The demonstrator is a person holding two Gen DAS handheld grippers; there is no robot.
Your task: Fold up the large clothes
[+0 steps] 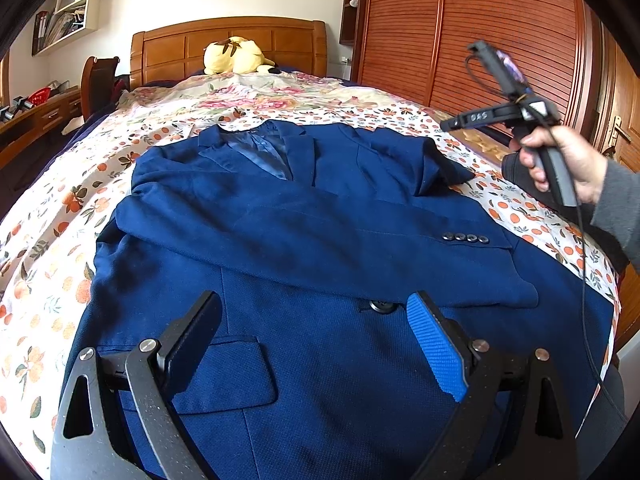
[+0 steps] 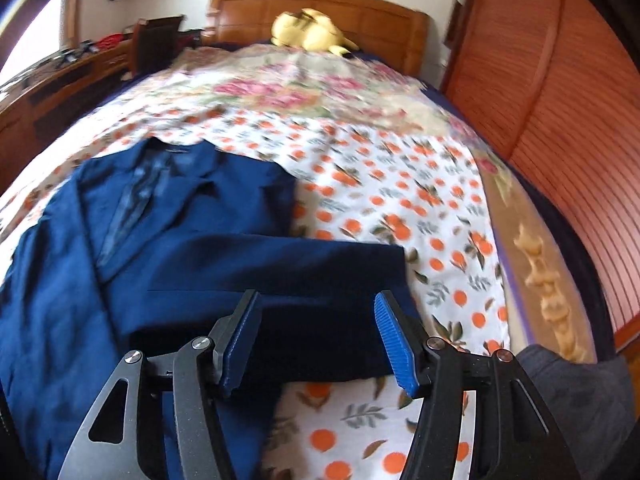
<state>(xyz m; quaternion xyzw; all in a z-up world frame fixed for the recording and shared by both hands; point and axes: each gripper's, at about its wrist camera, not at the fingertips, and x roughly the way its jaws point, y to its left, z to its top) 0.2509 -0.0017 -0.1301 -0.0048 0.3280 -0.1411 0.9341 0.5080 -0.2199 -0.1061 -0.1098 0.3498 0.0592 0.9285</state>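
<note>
A navy blue suit jacket (image 1: 304, 216) lies front up on the bed, its collar toward the headboard. One sleeve (image 1: 360, 236) is folded across the chest, and its cuff buttons (image 1: 466, 238) show at the right. My left gripper (image 1: 314, 316) hovers open over the jacket's lower front, near a dark button (image 1: 380, 306), with nothing between its fingers. In the right wrist view, my right gripper (image 2: 316, 304) is open above a folded part of the jacket (image 2: 280, 264) at its right edge, pads clear of the cloth. A person's hand (image 1: 560, 160) holds that gripper above the bed's right side.
The bed has an orange-and-flower patterned cover (image 2: 400, 200). A yellow plush toy (image 1: 236, 56) lies by the wooden headboard (image 1: 228, 44). A slatted wooden wardrobe (image 1: 480, 28) runs along the right. A desk (image 1: 36, 116) and chair (image 1: 96, 80) stand at the left.
</note>
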